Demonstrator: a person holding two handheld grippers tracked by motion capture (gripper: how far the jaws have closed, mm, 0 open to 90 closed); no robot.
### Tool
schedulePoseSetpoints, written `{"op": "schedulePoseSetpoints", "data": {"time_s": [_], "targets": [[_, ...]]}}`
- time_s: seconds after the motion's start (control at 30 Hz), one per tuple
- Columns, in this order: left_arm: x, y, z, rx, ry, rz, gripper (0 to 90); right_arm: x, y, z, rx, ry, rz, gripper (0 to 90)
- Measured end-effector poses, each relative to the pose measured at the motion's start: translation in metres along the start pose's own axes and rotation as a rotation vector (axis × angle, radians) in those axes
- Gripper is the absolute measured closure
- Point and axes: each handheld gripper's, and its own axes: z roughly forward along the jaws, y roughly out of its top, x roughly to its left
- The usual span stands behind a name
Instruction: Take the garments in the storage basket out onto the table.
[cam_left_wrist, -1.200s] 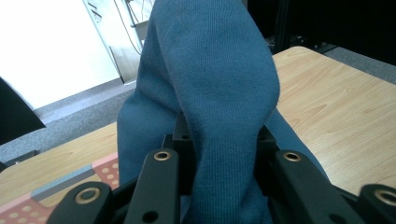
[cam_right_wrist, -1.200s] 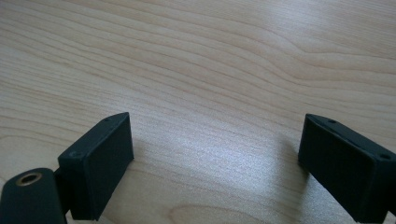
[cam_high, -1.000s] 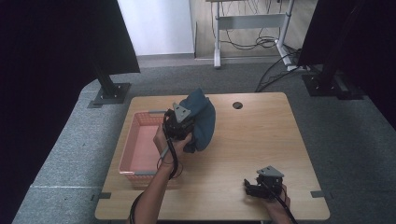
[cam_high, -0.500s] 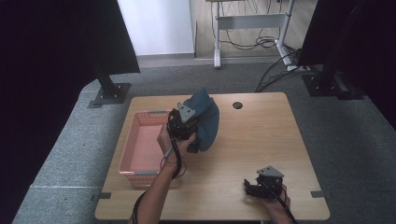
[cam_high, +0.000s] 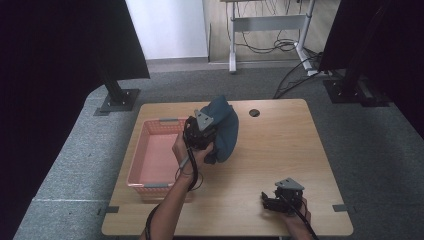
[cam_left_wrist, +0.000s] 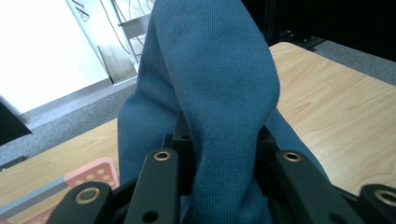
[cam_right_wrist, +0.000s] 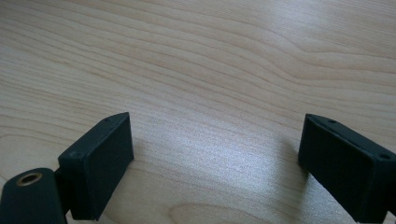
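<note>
Left jaws are clamped on a fold of the blue cloth (cam_left_wrist: 210, 93); in the left gripper view the fabric bulges up between the two black jaws and drapes down both sides. Left gripper (cam_high: 201, 131) sits mid-frame in the high view, holding the cloth lifted off the tabletop (cam_high: 280, 150), just right of the pink basket (cam_high: 150, 187). The cloth hangs from the jaws, its lower edge near or touching the wood; cannot tell which.

Change from a second ago: small. The left hand with the cloth has crept slightly right and down in the frame, the bundle's shape about the same, grip unchanged. Nothing has gone into the basket; it looks bare inside.

Right gripper (cam_high: 281, 196) rests at lower right of the high view, same spot as before. Its jaws stand wide apart with only wood grain between them in the right gripper view, holding nothing.

Judgement: grasp is secure and the lift is done, carry barely begun. The basket is the likely target, but the drift is not toward it yet, so progress is early. The right hand is idle.
</note>
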Motion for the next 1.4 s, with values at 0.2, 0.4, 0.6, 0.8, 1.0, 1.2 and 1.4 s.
{"op": "schedulePoseSetpoints", "data": {"time_s": [0.2, 0.4, 0.6, 0.8, 1.0, 1.2, 1.4], "targets": [[-0.003, 0.000, 0.002, -0.002, -0.007, 0.001, 71.5, 0.000, 0.000, 0.000, 0.000, 0.002, -0.001, 9.9], [-0.006, -0.001, 0.005, 0.003, -0.014, 0.001, 71.5, 0.000, 0.000, 0.000, -0.001, 0.001, -0.001, 9.9], [-0.009, -0.004, 0.009, 0.012, -0.022, 0.002, 71.5, 0.000, 0.000, 0.000, 0.000, 0.002, 0.000, 9.9], [-0.011, -0.009, 0.014, 0.018, -0.031, -0.003, 71.5, 0.000, 0.000, 0.000, -0.002, 0.002, 0.000, 9.9], [-0.013, -0.012, 0.017, 0.027, -0.036, -0.002, 71.5, 0.000, 0.000, 0.000, -0.001, 0.002, 0.000, 9.9], [-0.013, -0.017, 0.020, 0.040, -0.038, -0.003, 71.5, 0.000, 0.000, 0.000, -0.001, 0.002, 0.000, 9.9], [-0.014, -0.020, 0.023, 0.046, -0.040, -0.004, 71.5, 0.000, 0.000, 0.000, -0.001, 0.001, 0.000, 9.9]]}}
